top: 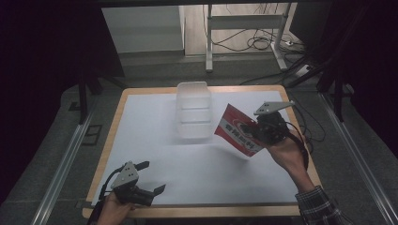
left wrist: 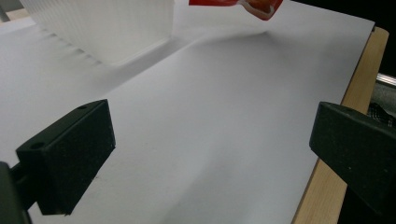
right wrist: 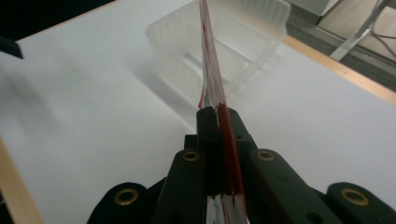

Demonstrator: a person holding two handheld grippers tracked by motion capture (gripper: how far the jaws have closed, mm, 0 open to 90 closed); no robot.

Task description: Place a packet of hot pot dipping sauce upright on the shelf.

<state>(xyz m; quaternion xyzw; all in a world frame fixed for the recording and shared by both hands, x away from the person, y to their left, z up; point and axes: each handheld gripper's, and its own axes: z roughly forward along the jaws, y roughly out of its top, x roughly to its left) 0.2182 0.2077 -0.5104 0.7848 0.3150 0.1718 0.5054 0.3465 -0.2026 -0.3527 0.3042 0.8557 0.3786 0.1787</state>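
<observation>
A flat red and white packet [top: 236, 129] hangs above the table's right side, pinched by my right gripper [top: 256, 131]. In the right gripper view the packet [right wrist: 210, 70] stands edge-on between the shut jaws of the right gripper [right wrist: 219, 114]. A clear plastic tub [top: 193, 108] sits left of the packet at the table's middle back, with nothing seen inside. My left gripper [top: 153, 176] rests low at the front left, jaws wide apart with nothing between them. In the left gripper view its open left gripper [left wrist: 212, 140] faces bare white paper, the tub [left wrist: 105, 25] and a corner of the packet [left wrist: 254, 4] far off.
White paper [top: 155, 136] covers the wooden table [top: 300, 140], whose edges run close to both hands. Metal rails flank the table on the floor. A white frame with cables [top: 244, 28] stands behind it.
</observation>
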